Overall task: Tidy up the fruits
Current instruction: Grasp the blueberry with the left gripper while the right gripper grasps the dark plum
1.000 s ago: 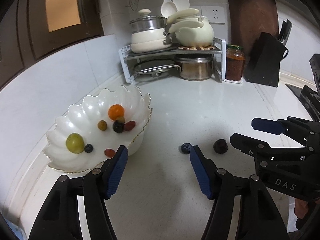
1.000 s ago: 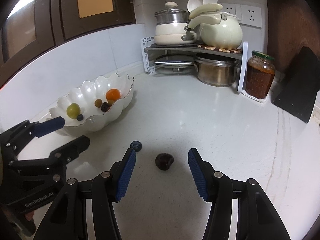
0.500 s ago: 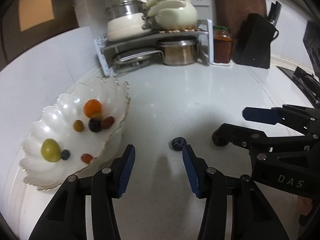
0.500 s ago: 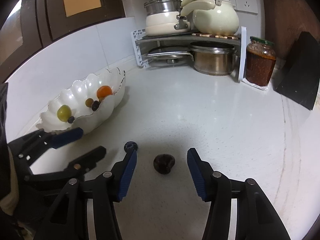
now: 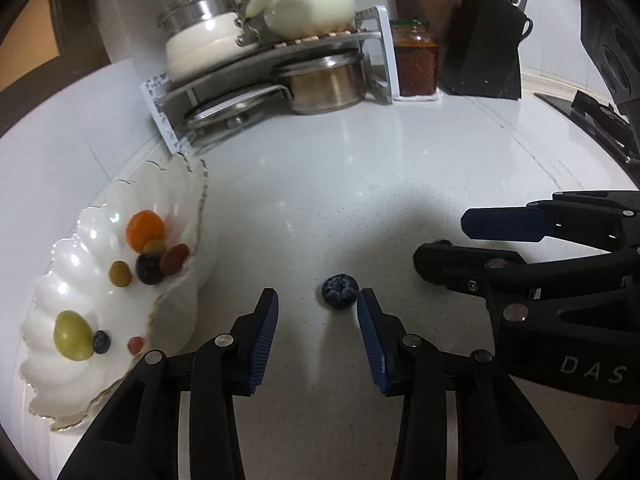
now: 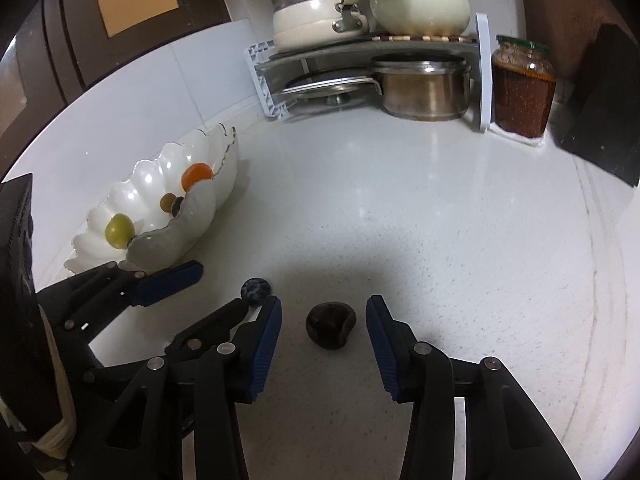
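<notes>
Presently, in the left wrist view, the left gripper (image 5: pixel 318 302) stands open and empty, its blue pads flanking a blueberry (image 5: pixel 340 291) that lies on the white counter (image 5: pixel 360 184), closer to the right pad. The scalloped white bowl (image 5: pixel 188 280) sits to the left, holding several fruits. In the right wrist view, the right gripper (image 6: pixel 323 312) is likewise open and empty, straddling a dark wrinkled fruit (image 6: pixel 330 330) on the counter, apart from both pads. Judgement: both fruits are light, soft and prone to roll; each should be pinched gently across its widest middle, with minimal squeeze.
</notes>
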A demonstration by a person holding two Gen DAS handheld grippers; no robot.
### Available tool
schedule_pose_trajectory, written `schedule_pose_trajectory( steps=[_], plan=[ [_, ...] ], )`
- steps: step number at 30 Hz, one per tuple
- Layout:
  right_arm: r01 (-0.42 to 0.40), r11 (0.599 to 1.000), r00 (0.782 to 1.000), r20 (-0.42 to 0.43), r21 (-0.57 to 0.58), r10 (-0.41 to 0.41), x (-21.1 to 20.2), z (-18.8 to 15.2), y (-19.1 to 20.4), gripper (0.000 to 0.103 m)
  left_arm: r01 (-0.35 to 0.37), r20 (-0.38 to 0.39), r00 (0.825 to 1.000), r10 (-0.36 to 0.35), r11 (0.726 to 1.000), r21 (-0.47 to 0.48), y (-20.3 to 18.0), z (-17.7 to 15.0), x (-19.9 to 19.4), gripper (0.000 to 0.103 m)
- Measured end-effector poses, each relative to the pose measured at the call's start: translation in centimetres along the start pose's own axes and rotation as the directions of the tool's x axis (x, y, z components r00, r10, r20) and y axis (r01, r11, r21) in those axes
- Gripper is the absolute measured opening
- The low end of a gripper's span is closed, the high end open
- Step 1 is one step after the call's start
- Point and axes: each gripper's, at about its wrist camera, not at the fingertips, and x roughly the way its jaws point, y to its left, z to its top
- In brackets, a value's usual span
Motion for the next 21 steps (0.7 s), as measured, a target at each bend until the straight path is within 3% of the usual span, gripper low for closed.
schedule_pose_trajectory(
  steps=[3, 12, 21],
  plan=[
    [-0.001, 1.0, 1.0, -0.015, 0.006, 0.002, 0.5, 0.0, -0.2, 0.04, 0.007, -0.009, 1.0, -0.007, 1.0, 0.002, -0.1, 0.0, 0.5, 0.039],
    [-0.009, 1.0, 0.999, -0.053, 0.004, 0.009, 1.6, -0.3, -0.6, 0.039, 0.023, -0.035, 0.999, -0.023, 1.0, 0.01, -0.3, 0.4, 1.9, 0.035],
    [-0.046, 0.999, 0.997, -0.068, 0.022, 0.048, 2.0, -0.2, -1.3, 0.031, 0.041, -0.054, 0.998, -0.039, 0.999, 0.032, -0.8, 1.2, 2.5, 0.027]
  ],
)
